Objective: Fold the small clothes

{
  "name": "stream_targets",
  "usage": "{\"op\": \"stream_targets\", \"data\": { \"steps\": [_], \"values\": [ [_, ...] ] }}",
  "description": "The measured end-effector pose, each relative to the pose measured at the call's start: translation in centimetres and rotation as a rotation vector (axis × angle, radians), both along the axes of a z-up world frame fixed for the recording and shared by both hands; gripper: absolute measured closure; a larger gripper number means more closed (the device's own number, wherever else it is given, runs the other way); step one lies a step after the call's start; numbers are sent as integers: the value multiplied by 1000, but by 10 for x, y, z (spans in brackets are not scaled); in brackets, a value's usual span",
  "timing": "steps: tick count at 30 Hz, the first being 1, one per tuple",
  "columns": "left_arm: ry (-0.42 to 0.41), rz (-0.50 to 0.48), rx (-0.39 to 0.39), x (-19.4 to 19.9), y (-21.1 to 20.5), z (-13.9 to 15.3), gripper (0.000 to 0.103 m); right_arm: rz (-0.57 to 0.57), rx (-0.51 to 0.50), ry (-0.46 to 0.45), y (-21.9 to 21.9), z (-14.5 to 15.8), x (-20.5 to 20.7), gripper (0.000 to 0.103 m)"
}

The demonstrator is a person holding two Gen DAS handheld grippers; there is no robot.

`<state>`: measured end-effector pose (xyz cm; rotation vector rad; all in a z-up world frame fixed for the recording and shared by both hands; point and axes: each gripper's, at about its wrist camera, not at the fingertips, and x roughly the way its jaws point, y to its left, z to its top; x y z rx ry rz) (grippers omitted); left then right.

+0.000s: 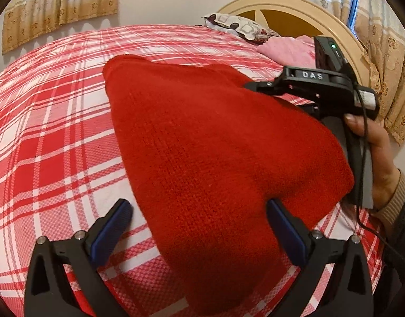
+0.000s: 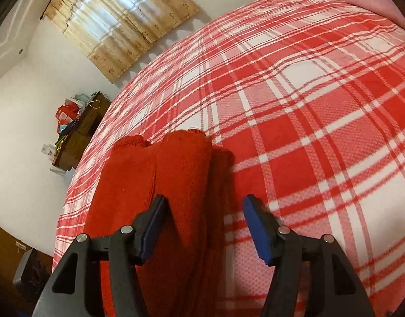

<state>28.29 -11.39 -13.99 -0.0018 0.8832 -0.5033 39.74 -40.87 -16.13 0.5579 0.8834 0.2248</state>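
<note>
One bed (image 1: 43, 137) fills both views, covered in a red and white plaid spread, with a cream headboard (image 1: 294, 8), a patterned pillow (image 1: 236, 25) and a pink cloth (image 1: 289, 49) at its far end. On the spread lies the task's item, a red knit garment (image 1: 207, 142), doubled lengthwise into a long narrow shape; the right wrist view shows layered folds and two cuff-like ends at its far end. Judgement: the lengthwise folding appears done, and a crosswise fold to shorten the piece appears to remain; no finished stack is visible. The left gripper (image 1: 199, 229) hovers at the near end of the garment, its fingers apart, one on either side of the cloth edge, not pressing it. The right gripper (image 2: 202, 227), held by a hand (image 1: 374, 155) at the garment's right edge, likewise has its fingers apart with a fold of cloth lying between them, unclamped. Neither gripper holds the garment at present.
</note>
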Motion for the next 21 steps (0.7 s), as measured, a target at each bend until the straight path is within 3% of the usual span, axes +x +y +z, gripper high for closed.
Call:
{"op": "stream_targets", "data": {
  "steps": [5,15,21],
  "values": [
    [-2,-4,2,-1,-2,0,0,40,-4,-21,8,-4,1,43],
    [-5,-46,12,0,-9,2,1,82,37,-25,9,-10,2,67],
    [-21,-66,13,-3,-11,3,10,84,-76,-47,23,-7,3,69]
  ]
}}
